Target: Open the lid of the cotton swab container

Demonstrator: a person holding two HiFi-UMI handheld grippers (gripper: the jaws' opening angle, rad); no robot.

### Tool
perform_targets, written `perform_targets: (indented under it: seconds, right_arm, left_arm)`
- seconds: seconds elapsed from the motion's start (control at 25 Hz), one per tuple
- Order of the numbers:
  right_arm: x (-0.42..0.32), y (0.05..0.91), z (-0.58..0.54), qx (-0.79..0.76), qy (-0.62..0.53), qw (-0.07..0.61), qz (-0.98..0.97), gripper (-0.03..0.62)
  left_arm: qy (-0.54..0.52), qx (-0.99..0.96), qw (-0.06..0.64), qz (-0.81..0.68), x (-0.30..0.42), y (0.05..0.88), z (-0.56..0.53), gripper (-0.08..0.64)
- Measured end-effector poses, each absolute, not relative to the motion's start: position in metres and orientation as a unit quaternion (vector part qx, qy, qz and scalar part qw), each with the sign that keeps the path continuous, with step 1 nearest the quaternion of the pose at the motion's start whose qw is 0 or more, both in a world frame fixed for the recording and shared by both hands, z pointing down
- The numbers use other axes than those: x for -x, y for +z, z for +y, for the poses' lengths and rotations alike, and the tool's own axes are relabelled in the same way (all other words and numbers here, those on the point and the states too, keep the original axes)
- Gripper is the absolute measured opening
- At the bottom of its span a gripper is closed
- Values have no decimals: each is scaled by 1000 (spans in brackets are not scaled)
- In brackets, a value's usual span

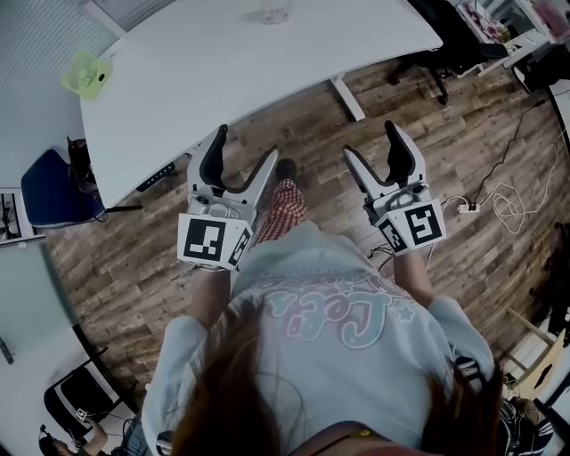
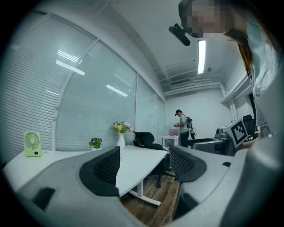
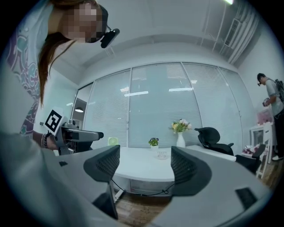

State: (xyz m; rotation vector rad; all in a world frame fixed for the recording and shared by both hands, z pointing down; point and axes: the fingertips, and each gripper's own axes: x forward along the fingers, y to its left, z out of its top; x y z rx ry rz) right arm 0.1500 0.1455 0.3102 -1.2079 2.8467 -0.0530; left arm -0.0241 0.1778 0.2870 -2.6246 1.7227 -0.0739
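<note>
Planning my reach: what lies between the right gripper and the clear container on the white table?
In the head view, only wooden floor, then bare tabletop, separates the right gripper from the container.

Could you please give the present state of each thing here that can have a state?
left gripper: open, empty
right gripper: open, empty
cotton swab container: stands on the white table, apart from both grippers; lid too small to judge
green fan: upright; running or not, cannot tell
vase: upright, holds flowers
</note>
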Motion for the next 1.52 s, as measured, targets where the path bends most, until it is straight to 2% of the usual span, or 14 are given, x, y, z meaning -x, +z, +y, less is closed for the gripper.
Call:
perform_targets:
  seconds: [0.84,1.52]
  right_arm:
    - [-119,302,-9,406,-1,14,914,347]
    - [-74,295,-122,403,-9,21,915,347]
  left_arm:
    - [-25,863,-1,504,40,283,12,319]
    - [-25,866,0,499,82,280,-99,319]
